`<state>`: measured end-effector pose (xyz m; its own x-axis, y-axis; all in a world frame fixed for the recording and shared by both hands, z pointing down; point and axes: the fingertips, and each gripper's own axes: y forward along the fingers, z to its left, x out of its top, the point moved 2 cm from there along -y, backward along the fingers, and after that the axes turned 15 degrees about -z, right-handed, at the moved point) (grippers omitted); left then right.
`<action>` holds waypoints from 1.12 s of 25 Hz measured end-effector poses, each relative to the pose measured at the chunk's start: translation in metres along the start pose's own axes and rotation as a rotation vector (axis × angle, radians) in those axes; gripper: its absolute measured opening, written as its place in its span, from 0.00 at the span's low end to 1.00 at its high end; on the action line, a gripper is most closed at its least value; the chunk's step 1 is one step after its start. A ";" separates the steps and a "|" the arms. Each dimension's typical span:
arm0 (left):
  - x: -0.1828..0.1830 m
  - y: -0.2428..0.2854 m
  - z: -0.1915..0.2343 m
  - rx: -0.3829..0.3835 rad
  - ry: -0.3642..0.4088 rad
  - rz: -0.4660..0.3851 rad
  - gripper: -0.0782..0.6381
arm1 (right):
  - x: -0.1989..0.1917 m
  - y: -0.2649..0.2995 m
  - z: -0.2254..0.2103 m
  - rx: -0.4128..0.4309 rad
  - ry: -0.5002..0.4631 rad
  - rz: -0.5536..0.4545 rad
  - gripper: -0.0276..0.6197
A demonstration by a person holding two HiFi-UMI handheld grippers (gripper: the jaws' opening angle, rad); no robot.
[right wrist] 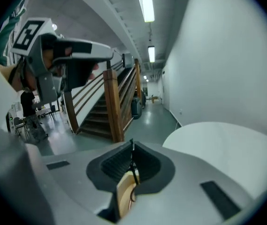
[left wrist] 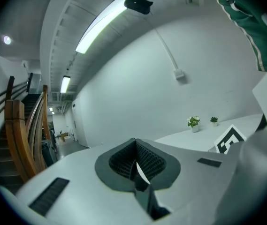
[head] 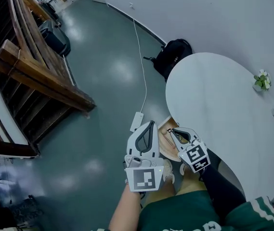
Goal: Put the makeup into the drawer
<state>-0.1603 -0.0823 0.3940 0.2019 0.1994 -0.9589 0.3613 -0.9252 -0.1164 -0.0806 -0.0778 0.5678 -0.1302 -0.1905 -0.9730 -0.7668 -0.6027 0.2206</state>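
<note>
White table [head: 223, 105]; left tongs [head: 150, 124], right tongs [head: 172, 130] closed.

— What lies under the left hand-held gripper [head: 150, 125] and right hand-held gripper [head: 172, 130]?
— A pale wooden piece [head: 167, 138], mostly covered; unclear what it is.
— The black backpack [head: 175, 54]?
— Partly hidden behind the round white tabletop [head: 214, 100].

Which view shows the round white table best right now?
The head view: it takes in nearly the whole table top from above. The left gripper view shows only a strip of it, and the right gripper view shows one curved part.
</note>
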 end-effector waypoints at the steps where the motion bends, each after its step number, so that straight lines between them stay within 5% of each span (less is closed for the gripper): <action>1: -0.007 -0.002 0.000 0.002 -0.007 0.011 0.11 | -0.017 0.004 0.003 0.013 0.009 0.034 0.08; 13: -0.065 -0.020 0.002 0.007 -0.001 0.121 0.11 | -0.173 0.021 0.002 0.036 0.121 0.335 0.08; 28: -0.096 -0.035 0.000 0.019 -0.038 0.185 0.11 | -0.247 0.039 -0.020 -0.043 0.009 0.544 0.09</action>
<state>-0.1929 -0.0688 0.4901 0.2281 0.0137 -0.9735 0.3043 -0.9508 0.0580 -0.0659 -0.0698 0.8179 -0.4957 -0.4902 -0.7170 -0.5640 -0.4461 0.6949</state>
